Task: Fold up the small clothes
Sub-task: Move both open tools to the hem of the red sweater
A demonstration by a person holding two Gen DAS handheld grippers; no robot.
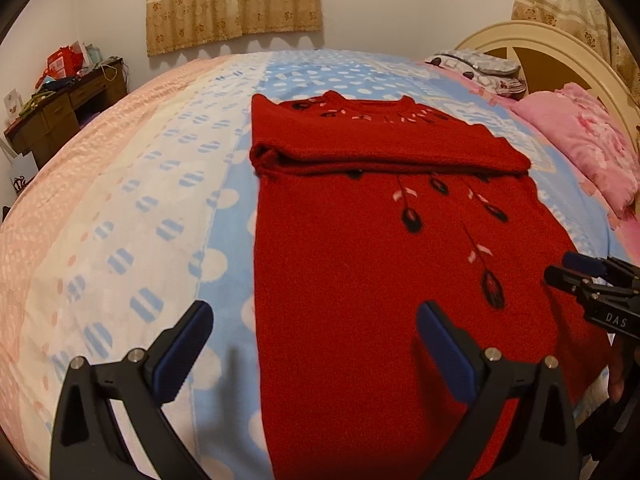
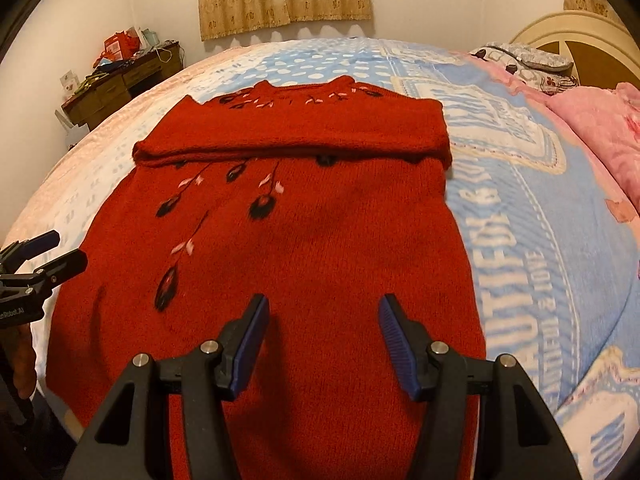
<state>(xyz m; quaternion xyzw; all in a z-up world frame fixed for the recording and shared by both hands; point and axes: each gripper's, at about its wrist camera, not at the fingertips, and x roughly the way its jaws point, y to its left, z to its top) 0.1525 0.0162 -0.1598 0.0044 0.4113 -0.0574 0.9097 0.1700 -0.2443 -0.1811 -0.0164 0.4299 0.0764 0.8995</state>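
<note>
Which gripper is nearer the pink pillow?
Right. The right gripper hangs over the red sweater on the pink pillow side; the left gripper straddles the sweater's far edge.

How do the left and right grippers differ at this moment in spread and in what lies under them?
The left gripper has its jaws spread wider than the right gripper. The left one straddles the red sweater's left edge, one finger over the blue-and-white blanket, the other over the knit; the right one has both fingers over the sweater. Both are open and empty, hanging above the sweater's near part, pointing toward the folded sleeves.
</note>
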